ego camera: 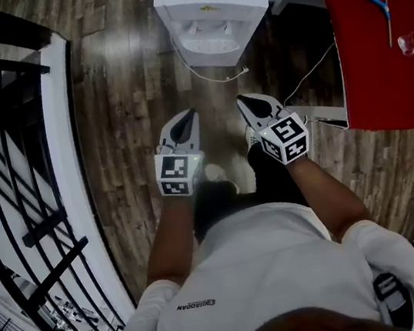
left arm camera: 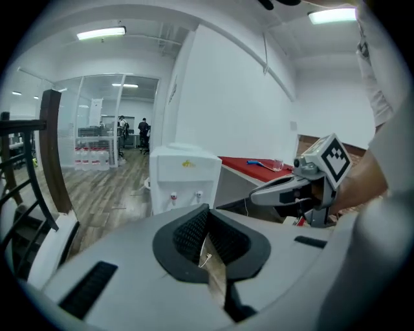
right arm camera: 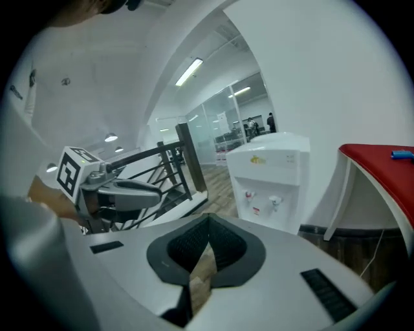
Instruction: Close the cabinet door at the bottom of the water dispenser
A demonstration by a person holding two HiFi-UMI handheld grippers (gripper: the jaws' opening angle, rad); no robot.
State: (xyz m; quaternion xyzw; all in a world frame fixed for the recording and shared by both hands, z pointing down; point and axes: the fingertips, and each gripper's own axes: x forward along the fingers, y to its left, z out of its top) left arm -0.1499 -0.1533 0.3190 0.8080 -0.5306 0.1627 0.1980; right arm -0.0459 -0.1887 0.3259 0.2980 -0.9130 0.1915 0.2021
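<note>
Side by side before the person, the left gripper and the right gripper both have jaws pressed together on nothing, and further ahead the white water dispenser stands on the wooden floor beside the red table, its cabinet door apparently hidden low down

Ceiling strip lights shine bright; gripper views warp at edges.

Water dispenser stands far centre on the floor, railing on the left, surface on the right. Nearer, left gripper and right gripper hang side by side, short of it.
</note>
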